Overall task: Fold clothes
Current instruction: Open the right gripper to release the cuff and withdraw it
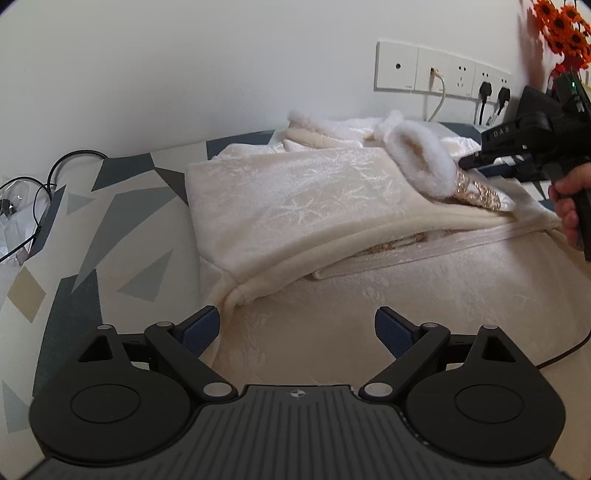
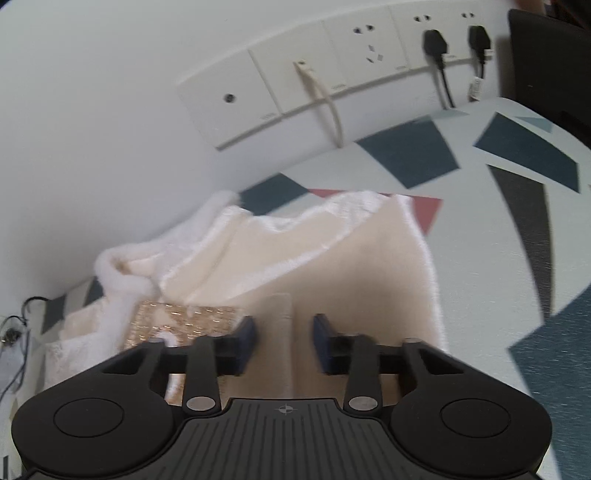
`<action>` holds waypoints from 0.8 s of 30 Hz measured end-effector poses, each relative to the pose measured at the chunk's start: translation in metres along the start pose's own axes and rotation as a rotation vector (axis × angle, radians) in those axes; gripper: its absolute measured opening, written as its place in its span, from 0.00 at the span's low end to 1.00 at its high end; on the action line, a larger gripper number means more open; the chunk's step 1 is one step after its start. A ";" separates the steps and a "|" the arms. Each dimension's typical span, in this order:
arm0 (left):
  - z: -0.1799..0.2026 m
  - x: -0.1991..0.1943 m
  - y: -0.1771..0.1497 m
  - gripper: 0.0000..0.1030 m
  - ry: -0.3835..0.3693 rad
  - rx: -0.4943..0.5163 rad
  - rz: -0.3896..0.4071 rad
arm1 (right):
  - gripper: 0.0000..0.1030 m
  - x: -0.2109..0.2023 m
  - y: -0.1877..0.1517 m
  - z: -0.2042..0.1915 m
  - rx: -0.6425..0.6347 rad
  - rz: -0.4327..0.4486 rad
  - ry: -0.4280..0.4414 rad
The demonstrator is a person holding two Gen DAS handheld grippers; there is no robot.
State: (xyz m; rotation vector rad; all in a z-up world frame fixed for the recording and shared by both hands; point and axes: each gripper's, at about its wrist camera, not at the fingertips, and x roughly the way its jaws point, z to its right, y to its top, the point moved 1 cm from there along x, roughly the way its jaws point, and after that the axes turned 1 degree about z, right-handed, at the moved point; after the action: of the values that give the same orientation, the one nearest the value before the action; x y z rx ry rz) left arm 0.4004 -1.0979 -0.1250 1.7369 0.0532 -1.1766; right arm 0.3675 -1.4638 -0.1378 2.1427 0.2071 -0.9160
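The left gripper gapes wide and empty over the cream fleece garment. The right gripper stands narrowly parted astride a raised fold of it. The garment lies half-folded on a geometric-patterned tabletop, below wall sockets and orange flowers.

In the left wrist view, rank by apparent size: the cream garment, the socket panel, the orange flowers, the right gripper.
1. Cream garment, by far.
2. Socket panel and right gripper: look alike; the gripper is cut off by the frame edge, so unranked.
3. Orange flowers, partly cropped.
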 end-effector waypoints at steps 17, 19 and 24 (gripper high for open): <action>0.024 0.020 0.004 0.94 0.001 0.088 -0.024 | 0.08 0.003 0.004 -0.003 -0.199 0.044 -0.152; 0.023 0.018 0.007 0.94 0.001 0.091 -0.036 | 0.27 0.001 0.001 -0.002 -0.179 0.059 -0.177; 0.022 -0.008 0.010 0.94 -0.010 0.088 -0.012 | 0.65 -0.050 -0.006 0.023 0.008 0.167 -0.219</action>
State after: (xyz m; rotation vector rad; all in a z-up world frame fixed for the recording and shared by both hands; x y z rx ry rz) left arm 0.3861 -1.1153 -0.1129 1.8095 0.0058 -1.2124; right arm 0.3157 -1.4695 -0.1175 2.0136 -0.0844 -1.0439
